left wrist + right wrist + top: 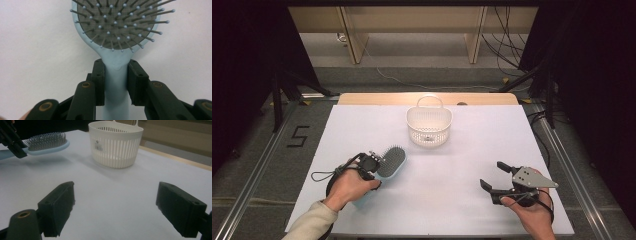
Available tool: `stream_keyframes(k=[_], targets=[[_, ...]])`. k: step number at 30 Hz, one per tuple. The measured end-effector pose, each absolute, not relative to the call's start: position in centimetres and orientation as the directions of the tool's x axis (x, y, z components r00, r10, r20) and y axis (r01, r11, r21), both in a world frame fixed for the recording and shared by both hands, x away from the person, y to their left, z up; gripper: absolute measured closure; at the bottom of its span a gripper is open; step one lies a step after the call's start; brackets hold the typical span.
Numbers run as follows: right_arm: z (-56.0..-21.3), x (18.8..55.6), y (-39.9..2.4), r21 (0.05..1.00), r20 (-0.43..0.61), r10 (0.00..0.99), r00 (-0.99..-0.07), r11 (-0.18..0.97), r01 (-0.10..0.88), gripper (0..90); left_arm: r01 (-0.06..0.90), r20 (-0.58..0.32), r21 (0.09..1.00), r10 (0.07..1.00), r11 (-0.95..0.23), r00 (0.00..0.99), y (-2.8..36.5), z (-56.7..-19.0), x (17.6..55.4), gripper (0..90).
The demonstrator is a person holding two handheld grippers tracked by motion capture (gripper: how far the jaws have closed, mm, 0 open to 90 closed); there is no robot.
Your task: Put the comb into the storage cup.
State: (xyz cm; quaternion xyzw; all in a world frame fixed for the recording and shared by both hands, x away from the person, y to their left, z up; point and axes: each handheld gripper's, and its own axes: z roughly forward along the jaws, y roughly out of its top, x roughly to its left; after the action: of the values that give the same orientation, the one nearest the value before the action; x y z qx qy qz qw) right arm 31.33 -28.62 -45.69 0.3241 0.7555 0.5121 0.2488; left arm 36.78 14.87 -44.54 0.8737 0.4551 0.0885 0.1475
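High view: table (462,200) evenly lit from above, bright white, surroundings dark, picture soft and low-res. Left gripper view: hairbrush (117,27) bristles sharp, near jaws blurred, faint pink cast. Right gripper view: dimmer, bluish; soft shadow under brush and beside basket (116,145); close jaws out of focus.

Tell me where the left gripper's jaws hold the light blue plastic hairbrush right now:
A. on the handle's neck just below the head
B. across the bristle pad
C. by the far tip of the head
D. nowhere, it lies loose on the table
A: in the left gripper view the left gripper has its jaws pressed on either side of the neck of the light blue plastic hairbrush, just below the bristled head.
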Motion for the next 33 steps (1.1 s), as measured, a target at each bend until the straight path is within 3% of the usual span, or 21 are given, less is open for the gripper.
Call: stream_keyframes(k=[33], targets=[[-45.68,31.29,-28.62,0.934,-0.043,0.746,-0.664,0.266,0.238,16.1,0.737,0.033,0.461,0.840,-0.494,0.542,15.36,-43.85,36.65,70.1]])
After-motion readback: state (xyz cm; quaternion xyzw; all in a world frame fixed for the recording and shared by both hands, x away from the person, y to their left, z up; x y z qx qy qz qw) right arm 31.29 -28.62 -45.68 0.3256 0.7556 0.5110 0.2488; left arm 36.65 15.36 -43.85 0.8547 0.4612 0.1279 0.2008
